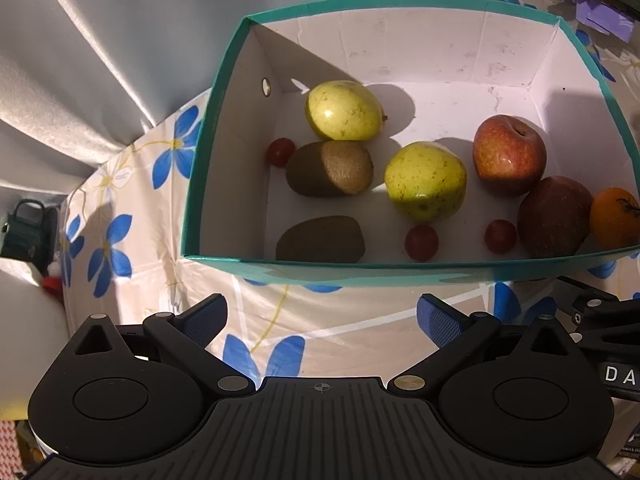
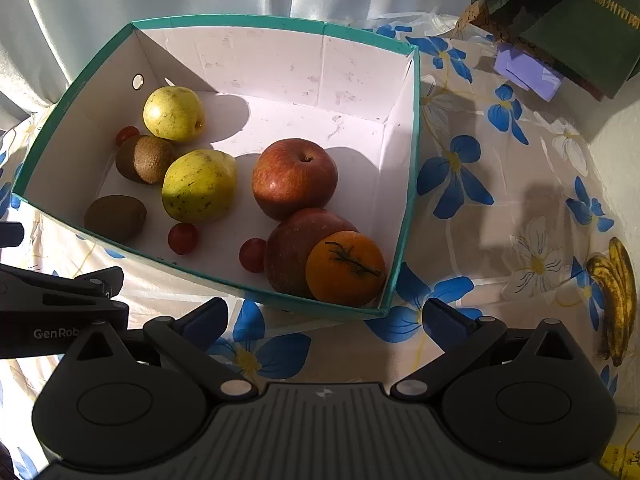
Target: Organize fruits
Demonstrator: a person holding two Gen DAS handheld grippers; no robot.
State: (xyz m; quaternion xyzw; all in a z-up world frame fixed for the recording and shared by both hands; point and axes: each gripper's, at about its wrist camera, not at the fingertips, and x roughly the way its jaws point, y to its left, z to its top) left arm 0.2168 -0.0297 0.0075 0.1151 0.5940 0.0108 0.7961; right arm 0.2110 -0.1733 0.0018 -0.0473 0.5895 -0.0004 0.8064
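A teal-rimmed white box (image 1: 216, 148) (image 2: 400, 240) holds two yellow pears (image 1: 425, 180) (image 2: 199, 186), two kiwis (image 1: 330, 168) (image 2: 146, 159), two red apples (image 1: 509, 155) (image 2: 295, 178), an orange (image 1: 614, 224) (image 2: 346, 268) and three cherry tomatoes (image 1: 421, 242) (image 2: 183, 238). A bunch of bananas (image 2: 616, 296) lies on the cloth at the far right, outside the box. My left gripper (image 1: 322, 318) is open and empty in front of the box. My right gripper (image 2: 324, 320) is open and empty at the box's near right corner.
The table wears a beige cloth with blue flowers (image 2: 456, 172). A grey curtain (image 1: 100, 40) hangs behind. A purple block (image 2: 528, 74) and dark green books (image 2: 580, 20) sit at the back right. The left gripper's side shows in the right wrist view (image 2: 60, 304).
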